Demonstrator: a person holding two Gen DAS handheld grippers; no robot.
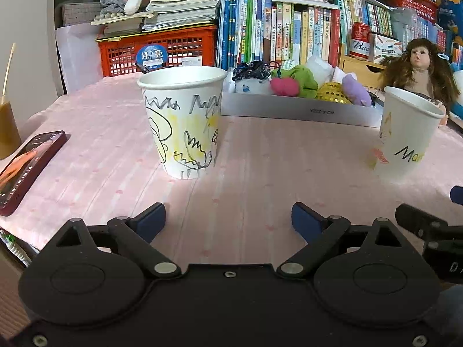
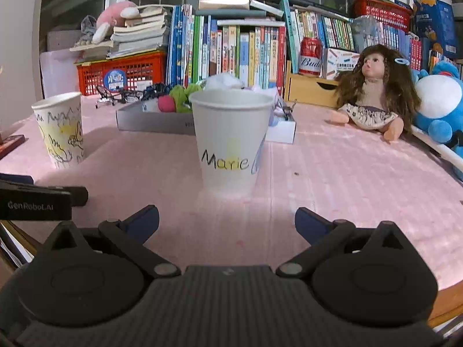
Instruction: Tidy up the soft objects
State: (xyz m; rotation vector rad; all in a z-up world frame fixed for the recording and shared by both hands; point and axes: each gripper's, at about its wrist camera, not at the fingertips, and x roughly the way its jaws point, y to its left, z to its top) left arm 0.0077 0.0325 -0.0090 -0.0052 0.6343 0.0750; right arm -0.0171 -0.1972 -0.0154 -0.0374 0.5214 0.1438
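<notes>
Partly hidden: soft toys [image 1: 301, 84] in grey box [image 1: 298, 111], behind cups | well ahead of both jaws | left gripper [image 1: 228, 217], right gripper [image 2: 227, 219] spread wide, empty

Left hand-held gripper [image 1: 228, 217] tilted downward, blue-padded jaws spread wide, nothing between them. Right hand-held gripper [image 2: 227, 219] just beside it, likewise tilted, wide apart, empty.

two paper cups [image 2: 231, 138], one doll [image 2: 376, 92], one phone [image 1: 26, 167], one tray [image 1: 301, 112]
</notes>
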